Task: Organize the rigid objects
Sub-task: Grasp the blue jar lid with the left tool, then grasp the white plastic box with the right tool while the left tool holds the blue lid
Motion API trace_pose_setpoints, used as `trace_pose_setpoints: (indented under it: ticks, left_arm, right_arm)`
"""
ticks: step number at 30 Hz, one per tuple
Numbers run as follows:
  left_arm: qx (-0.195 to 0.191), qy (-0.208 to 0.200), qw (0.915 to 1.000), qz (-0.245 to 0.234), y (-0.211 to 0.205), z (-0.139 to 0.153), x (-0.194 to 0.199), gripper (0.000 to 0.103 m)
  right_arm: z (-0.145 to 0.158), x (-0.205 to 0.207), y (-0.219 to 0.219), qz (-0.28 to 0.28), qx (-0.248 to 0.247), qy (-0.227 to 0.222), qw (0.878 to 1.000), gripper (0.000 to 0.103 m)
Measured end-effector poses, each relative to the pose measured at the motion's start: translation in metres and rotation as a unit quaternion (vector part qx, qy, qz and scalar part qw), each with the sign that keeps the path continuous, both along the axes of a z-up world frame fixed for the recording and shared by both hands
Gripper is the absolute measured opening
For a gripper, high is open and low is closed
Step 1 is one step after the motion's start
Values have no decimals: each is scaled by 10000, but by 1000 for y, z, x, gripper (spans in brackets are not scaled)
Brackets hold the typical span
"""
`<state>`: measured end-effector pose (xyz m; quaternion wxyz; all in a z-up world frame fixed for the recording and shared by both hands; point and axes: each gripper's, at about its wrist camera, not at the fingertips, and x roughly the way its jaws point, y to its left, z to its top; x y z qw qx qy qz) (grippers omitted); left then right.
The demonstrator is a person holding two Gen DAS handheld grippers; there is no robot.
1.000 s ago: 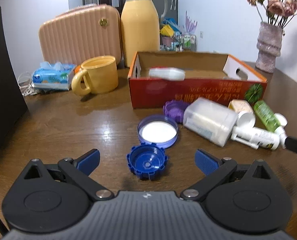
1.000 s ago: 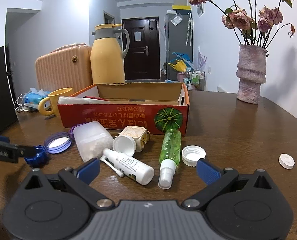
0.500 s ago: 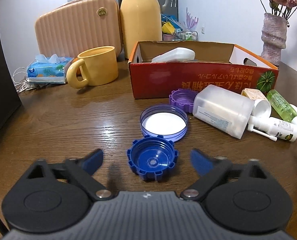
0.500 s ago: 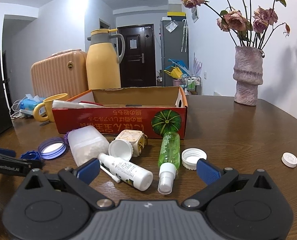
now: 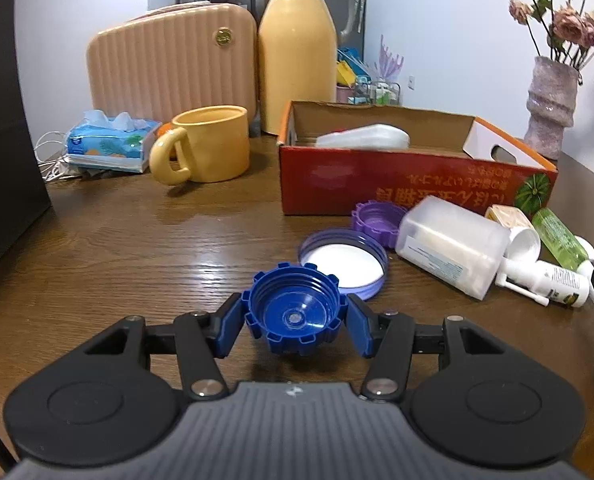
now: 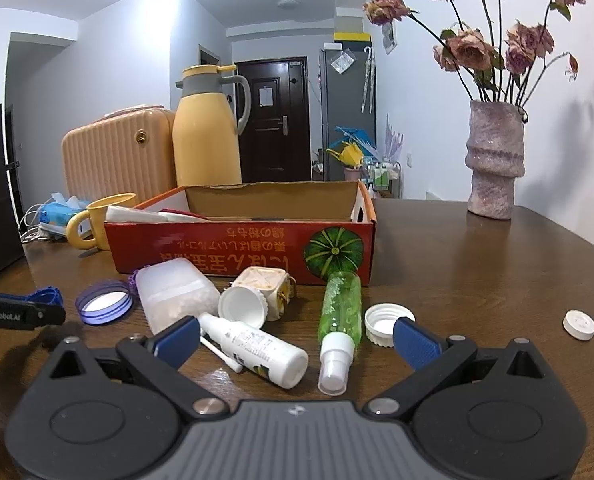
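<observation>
Between the left gripper's [image 5: 295,322] blue pads sits a dark blue ridged cap [image 5: 295,314], open side up, and both pads are pressed right against its sides, so that claw is clamped on it. Whether the cap is lifted off the wooden table [image 5: 137,248] or just resting on it is hard to tell from this angle. Just behind the cap lies a wide lavender lid [image 5: 343,260] with a white inside, and past that a smaller purple cap [image 5: 375,220] sits up against the red cardboard box [image 5: 397,184]. A white flat item [image 5: 363,136] lies inside the box. To the right of the lids, a frosted plastic container [image 5: 451,246] lies on its side.

Over on the right wrist view, the right gripper [image 6: 297,340] has its fingers spread wide with nothing between them, hovering low over the clutter. Right in front of it lie a white nozzle bottle [image 6: 257,348] and a green spray bottle [image 6: 339,312], both tipped over, with a white screw cap [image 6: 385,324] just beside the green one. A small beige cube-shaped thing [image 6: 265,284] sits near the box front, and a little white disc [image 6: 579,324] lies well apart on the right.

Further back stand a yellow mug [image 5: 205,150], a yellow thermos jug [image 5: 297,48], a peach ribbed case [image 5: 173,64], a tissue pack [image 5: 111,144] and a vase of dried roses [image 6: 495,160].
</observation>
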<state>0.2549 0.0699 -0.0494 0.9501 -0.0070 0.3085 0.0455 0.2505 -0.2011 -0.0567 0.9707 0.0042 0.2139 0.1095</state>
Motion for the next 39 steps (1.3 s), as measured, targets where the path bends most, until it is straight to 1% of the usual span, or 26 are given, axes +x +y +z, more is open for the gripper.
trace_pose_setpoints:
  ticks: [4,12,21,25,30,33,35,37,38,39]
  left_arm:
    - [-46,-115,9999,94,7,5,-4,55]
    - [-162,-237,9994,172,19,9,-11,55]
    - [-288,-301,9982,429,42,12,-17,55]
    - [-301,-218,9978,542,53,10,-14,55]
    - [-302,-119,9974,639,63,7,-12,55]
    - [-319,-103,9972,670,67,7,-11,55]
    - [-326,-106,9972,670,69,7,-11,55]
    - [-341,-96,9971,672,69,7,-11,55]
    - [-360,-78,9970,678,70,6,-11,55]
    - [-373,-63,9970,682,70,6,-10,55]
  right_arm:
    - [2,0,10,126,-31,-33,9999,103]
    - [13,8,42,516,-348,-66,9980,102]
    - [21,39,84,909,-838,82,9923,101]
    - [19,60,98,1052,-952,295,9894,95]
    - [16,83,112,1370,-1083,565,9830,91]
    - [13,96,120,1535,-1251,723,9775,91]
    - [12,101,122,1590,-1321,746,9755,87]
    - [11,105,124,1670,-1353,796,9734,82]
    - [10,108,125,1730,-1334,831,9723,81]
    - [9,109,126,1774,-1313,864,9715,78]
